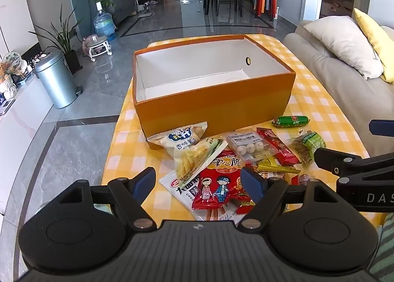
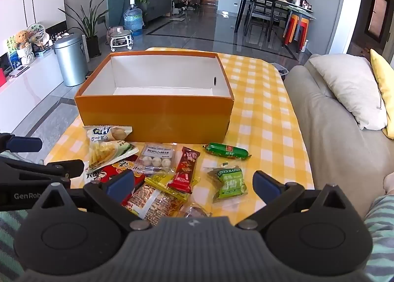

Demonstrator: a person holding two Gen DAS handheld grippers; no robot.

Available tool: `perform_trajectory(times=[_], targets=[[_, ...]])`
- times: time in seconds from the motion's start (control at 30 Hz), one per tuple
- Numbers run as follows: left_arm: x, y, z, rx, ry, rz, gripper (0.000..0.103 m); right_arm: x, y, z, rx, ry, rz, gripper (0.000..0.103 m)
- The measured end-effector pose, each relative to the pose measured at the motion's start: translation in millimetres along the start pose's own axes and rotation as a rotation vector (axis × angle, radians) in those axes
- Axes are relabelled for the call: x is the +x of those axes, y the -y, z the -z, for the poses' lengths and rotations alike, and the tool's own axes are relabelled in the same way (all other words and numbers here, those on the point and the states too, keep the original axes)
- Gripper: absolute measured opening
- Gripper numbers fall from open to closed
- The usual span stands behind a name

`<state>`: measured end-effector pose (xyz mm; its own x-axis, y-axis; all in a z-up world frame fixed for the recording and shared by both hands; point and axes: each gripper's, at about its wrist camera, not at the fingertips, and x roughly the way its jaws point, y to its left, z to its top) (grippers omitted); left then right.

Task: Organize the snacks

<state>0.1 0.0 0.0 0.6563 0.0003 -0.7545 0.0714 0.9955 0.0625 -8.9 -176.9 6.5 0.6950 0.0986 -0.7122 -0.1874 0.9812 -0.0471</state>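
Right wrist view: orange box (image 2: pixel 157 117) sits empty at the far side of the table (image 2: pixel 266 119), nothing packed yet. Snack pile (image 2: pixel 157 173) lies loose just near of it. Left gripper (image 1: pixel 198 179) and right gripper (image 2: pixel 194 181) both spread wide, holding nothing.

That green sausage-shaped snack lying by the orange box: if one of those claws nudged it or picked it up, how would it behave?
The green sausage looks round and tube-shaped, so a sideways nudge would probably roll it across the checked tablecloth. Its glossy wrapper may be a bit slippery between gripper pads. It appears firm and plump, so it likely holds its shape rather than flopping.
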Motion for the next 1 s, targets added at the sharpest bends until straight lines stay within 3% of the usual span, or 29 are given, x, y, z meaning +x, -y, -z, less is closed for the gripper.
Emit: perform_trajectory(times=[1.0], targets=[[1.6, -2.7, 0.2, -0.02, -0.022, -0.001, 0.092, 5.6, -1.5, 3.8, 0.006, -0.013, 0.001, 0.099]])
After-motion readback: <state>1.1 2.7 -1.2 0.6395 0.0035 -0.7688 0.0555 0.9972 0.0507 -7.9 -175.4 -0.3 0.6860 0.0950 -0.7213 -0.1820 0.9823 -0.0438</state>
